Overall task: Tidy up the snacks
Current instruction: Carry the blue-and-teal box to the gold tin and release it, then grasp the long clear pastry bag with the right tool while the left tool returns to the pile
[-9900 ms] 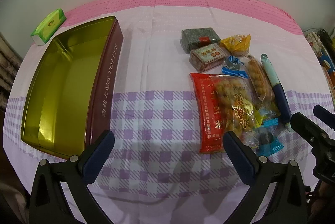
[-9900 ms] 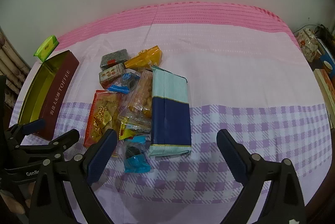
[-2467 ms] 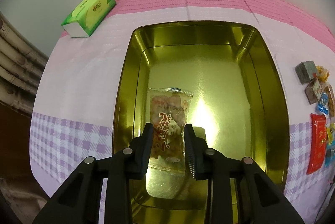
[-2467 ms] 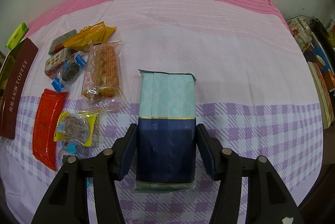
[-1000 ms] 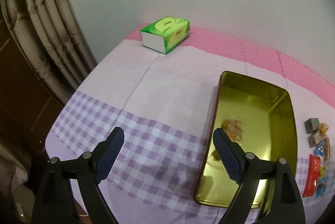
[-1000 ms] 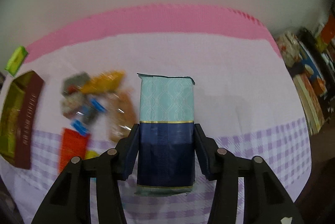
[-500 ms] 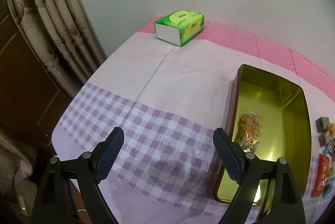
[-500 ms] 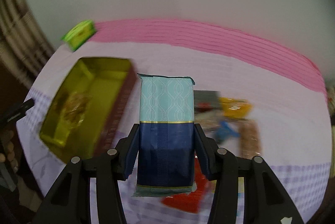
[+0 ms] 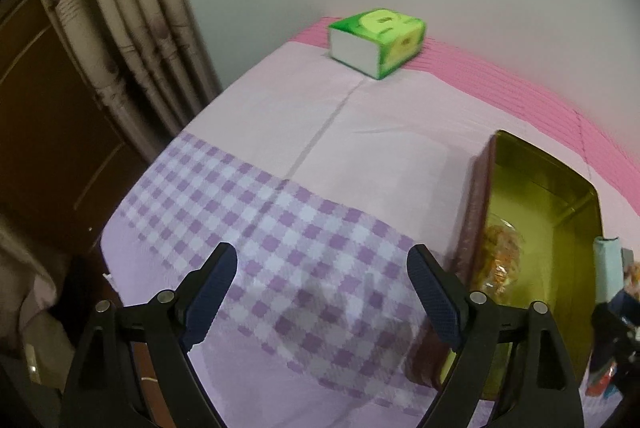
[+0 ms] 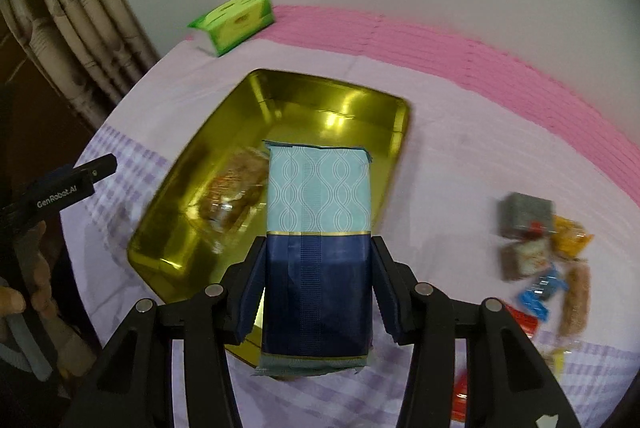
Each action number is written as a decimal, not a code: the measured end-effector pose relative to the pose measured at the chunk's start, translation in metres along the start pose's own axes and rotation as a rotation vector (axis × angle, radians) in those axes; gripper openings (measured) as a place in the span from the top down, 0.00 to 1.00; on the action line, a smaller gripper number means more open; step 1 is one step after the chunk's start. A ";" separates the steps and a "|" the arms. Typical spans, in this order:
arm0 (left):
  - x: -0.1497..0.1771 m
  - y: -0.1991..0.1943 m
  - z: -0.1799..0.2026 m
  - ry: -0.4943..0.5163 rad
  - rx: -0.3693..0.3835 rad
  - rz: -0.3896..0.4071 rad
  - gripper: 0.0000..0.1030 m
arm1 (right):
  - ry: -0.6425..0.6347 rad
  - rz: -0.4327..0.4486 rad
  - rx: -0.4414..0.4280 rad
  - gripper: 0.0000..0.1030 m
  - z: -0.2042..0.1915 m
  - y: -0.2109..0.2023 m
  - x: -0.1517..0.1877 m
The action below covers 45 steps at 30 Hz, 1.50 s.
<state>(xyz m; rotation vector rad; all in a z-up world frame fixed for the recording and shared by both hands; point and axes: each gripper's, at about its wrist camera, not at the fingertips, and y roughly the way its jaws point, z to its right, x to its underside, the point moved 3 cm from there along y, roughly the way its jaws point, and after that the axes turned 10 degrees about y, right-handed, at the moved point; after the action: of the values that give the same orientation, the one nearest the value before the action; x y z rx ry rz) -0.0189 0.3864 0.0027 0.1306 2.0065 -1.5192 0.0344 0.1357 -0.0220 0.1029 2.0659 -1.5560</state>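
Observation:
My right gripper [image 10: 318, 292] is shut on a tall teal-and-navy snack pack [image 10: 318, 228] and holds it above the near right part of the gold tin [image 10: 320, 107]. A clear bag of orange snacks [image 10: 232, 193] lies inside the tin. The remaining snacks [image 10: 536, 248] lie in a loose group on the cloth to the right. My left gripper [image 9: 322, 288] is open and empty over the checked cloth, left of the tin [image 9: 560, 195], where the clear bag [image 9: 500, 256] shows. The teal pack's edge [image 9: 608, 268] shows at the far right.
A green tissue box [image 9: 376, 41] stands at the back of the table near the wall; it also shows in the right wrist view [image 10: 232, 23]. Curtains [image 9: 132, 39] and a dark wooden cabinet stand left of the table edge.
My right gripper has carried the teal-and-navy pack left, from beside the tin to over it. My left gripper, open, has drifted further left away from the tin.

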 end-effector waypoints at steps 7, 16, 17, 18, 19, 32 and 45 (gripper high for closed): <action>0.001 0.003 -0.015 -0.067 0.001 -0.018 0.16 | -0.025 -0.034 0.015 0.55 -0.026 0.031 -0.006; 0.001 0.002 -0.013 -0.079 0.024 -0.029 0.16 | -0.033 -0.080 0.020 0.55 -0.036 0.058 -0.003; 0.000 0.002 -0.012 -0.081 0.028 -0.031 0.16 | -0.036 -0.083 0.023 0.55 -0.036 0.060 -0.003; 0.000 0.002 -0.011 -0.082 0.031 -0.029 0.16 | -0.039 -0.091 0.024 0.55 -0.037 0.063 -0.001; 0.000 0.001 -0.010 -0.081 0.030 -0.027 0.16 | -0.039 -0.095 0.023 0.55 -0.037 0.064 -0.001; 0.003 0.002 -0.009 -0.085 0.022 -0.030 0.16 | -0.032 -0.024 -0.042 0.47 -0.028 0.027 0.001; 0.004 -0.001 0.009 -0.024 0.046 -0.035 0.15 | 0.194 0.128 0.189 0.35 0.167 -0.063 0.010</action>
<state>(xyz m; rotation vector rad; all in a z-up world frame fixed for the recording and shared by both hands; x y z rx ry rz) -0.0192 0.3764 0.0003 0.0953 1.9657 -1.5818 0.0653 -0.0397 -0.0018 0.4639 2.0063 -1.7143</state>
